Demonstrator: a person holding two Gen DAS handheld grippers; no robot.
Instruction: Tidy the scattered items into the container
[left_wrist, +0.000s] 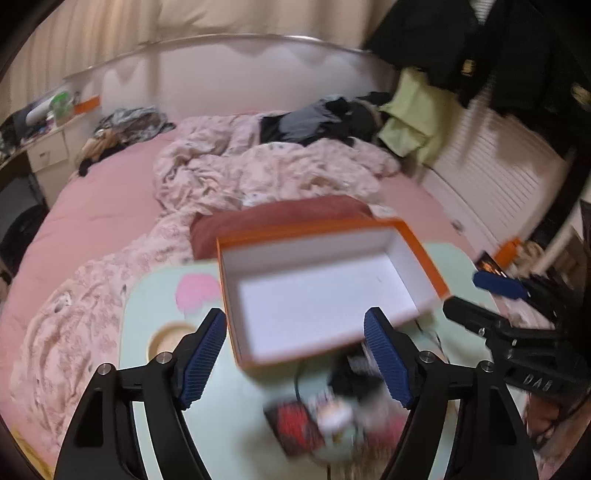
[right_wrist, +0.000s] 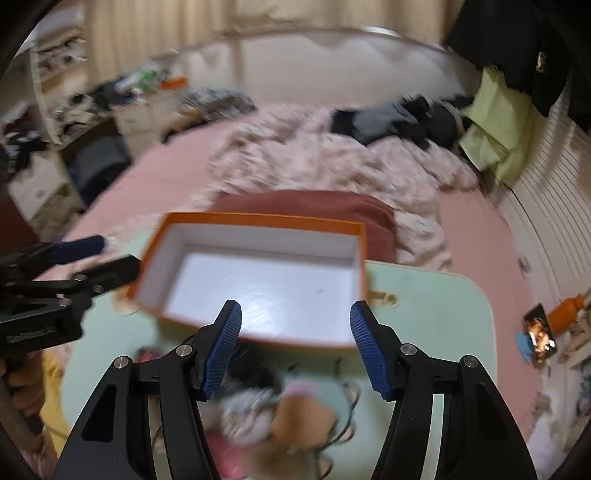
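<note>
Pale green and small, the surface (right_wrist: 436, 306) sits on top of a pink bed and carries everything the task concerns. At its far edge lies the container, an orange box (left_wrist: 421, 240) with a white inside, open and, as far as both views show, with nothing in it yet. Nearer the cameras, just in front of the box's near wall, the scattered items (right_wrist: 266, 413) lie in a loose heap: something tan and soft, a pink piece, a dark bundle and a thin black cord (motion blur keeps me from naming any of them surely). In the left view the same heap shows a red-and-black flat thing and a small white one.

So the tidying looks barely begun: the box is bare and the whole pile is left to move.

Both tools hover over the heap, pointing down at it. The left gripper (left_wrist: 295, 354) has its jaws spread wide with nothing between the pads; the right gripper (right_wrist: 295, 343) has its jaws apart too, somewhat less so, and grips nothing.

Around the surface, a crumpled floral quilt (left_wrist: 207, 173) covers much of the bed, with a dark red cushion (right_wrist: 317, 206) just behind the box and dark clothes further back. A yellow-green cloth (right_wrist: 495, 125) hangs to the right, and cluttered shelves stand to the left under pale curtains.
</note>
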